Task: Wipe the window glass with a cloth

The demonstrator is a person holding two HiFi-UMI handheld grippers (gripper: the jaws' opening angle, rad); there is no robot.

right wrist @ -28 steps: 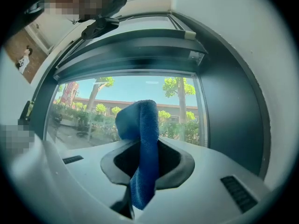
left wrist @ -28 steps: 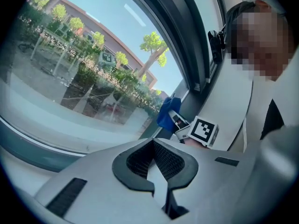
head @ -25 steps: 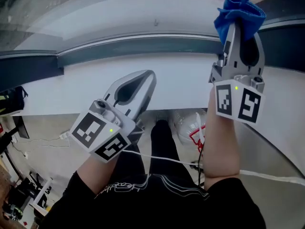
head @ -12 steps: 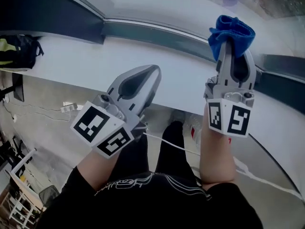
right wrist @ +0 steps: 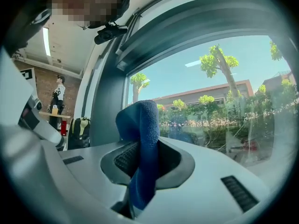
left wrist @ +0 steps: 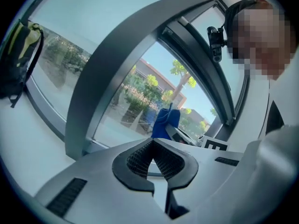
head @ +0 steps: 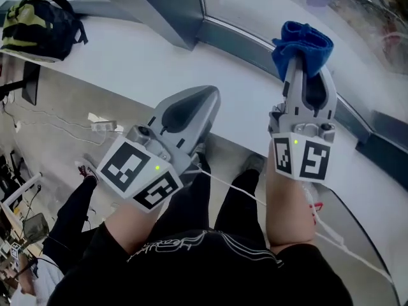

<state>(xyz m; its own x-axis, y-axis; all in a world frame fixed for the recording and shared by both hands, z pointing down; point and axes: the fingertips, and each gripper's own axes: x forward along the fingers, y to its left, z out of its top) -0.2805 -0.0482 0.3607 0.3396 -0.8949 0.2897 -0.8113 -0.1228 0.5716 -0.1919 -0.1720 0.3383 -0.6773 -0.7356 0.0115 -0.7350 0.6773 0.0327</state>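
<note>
1. While a dark backpack point(head: 38, 18) lies at the far left end of the white sill point(head: 127, 56), it is well apart from both tools and takes no part in the work.
2. Left tongs point(head: 205, 97): the jaws are pressed together on nothing, as the left gripper view shows. The tool is held above the sill's near edge, short of the grey window post point(head: 169, 8).
3. Right tongs point(head: 305, 65): the jaws are pinching the blue cloth point(head: 303, 40), which bunches past the tips and trails down behind them. The cloth sits at the sill's far edge, over the lower window frame point(head: 255, 46) and near the window glass point(right wrist: 224, 101). Contact with the pane cannot be confirmed from any view.
4. Assessment: the cloth is presented to the pane, and wiping appears not yet begun.
5. Risks noted:
   - Only a narrow fold is clamped, so drag across the glass could pull the cloth free.
   - The wad ahead of the tips is small, so a steep approach could put bare jaw tips on the pane and mark it.
   - The cloth sits low, so a stroke started there could snag on the lower frame.
   - The idle left tongs could knock the post if swung carelessly.
</note>
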